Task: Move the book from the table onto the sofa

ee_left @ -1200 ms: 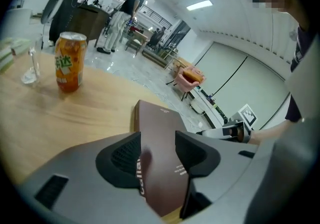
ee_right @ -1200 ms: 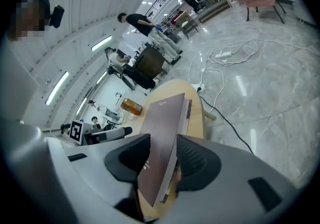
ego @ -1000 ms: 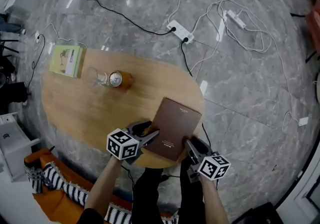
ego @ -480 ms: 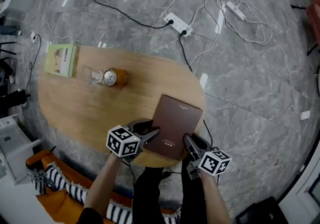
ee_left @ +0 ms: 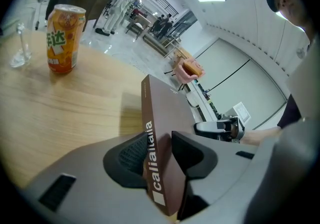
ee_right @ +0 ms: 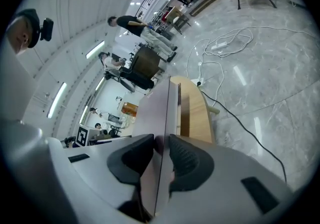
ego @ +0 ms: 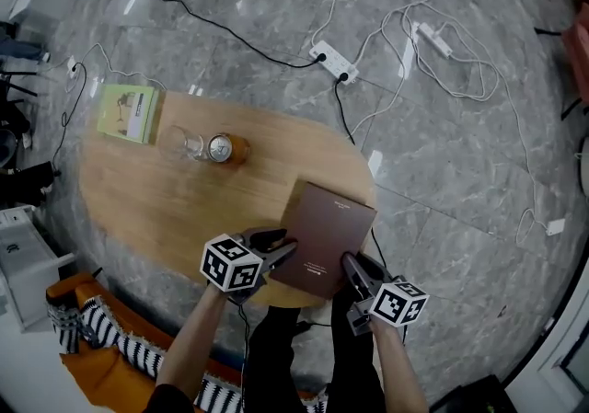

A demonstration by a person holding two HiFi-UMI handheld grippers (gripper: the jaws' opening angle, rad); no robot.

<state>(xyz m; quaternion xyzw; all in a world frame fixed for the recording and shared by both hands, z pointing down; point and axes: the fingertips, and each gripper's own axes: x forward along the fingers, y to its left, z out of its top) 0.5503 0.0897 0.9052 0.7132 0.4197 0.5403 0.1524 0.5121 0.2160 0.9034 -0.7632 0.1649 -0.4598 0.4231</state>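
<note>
Book: a dark brown hardcover book [ego: 327, 238] sits lower centre in the head view, at the near rim of the oval wooden table [ego: 175, 209]. I cannot tell whether its far end touches the wood.
Left gripper [ego: 281, 252]: its jaws have just been closing and now pinch the book's left edge.
Right gripper [ego: 352, 269]: its jaws have just been closing and now clamp the book's right edge.
Hidden: both near corners of the book are covered by the jaws.
Head view only: an orange sofa with a striped cushion [ego: 92, 347] is cut off at the lower left. A green booklet [ego: 129, 113] lies at the table's upper left.
Left gripper view only: the book's white spine lettering shows here, and so does the label of the orange drink can [ee_left: 62, 38]. The clear glass [ee_left: 20, 43] beside it is cut off at the left.
Right gripper view: the book is seen edge-on. The background people are too small to make out.
</note>
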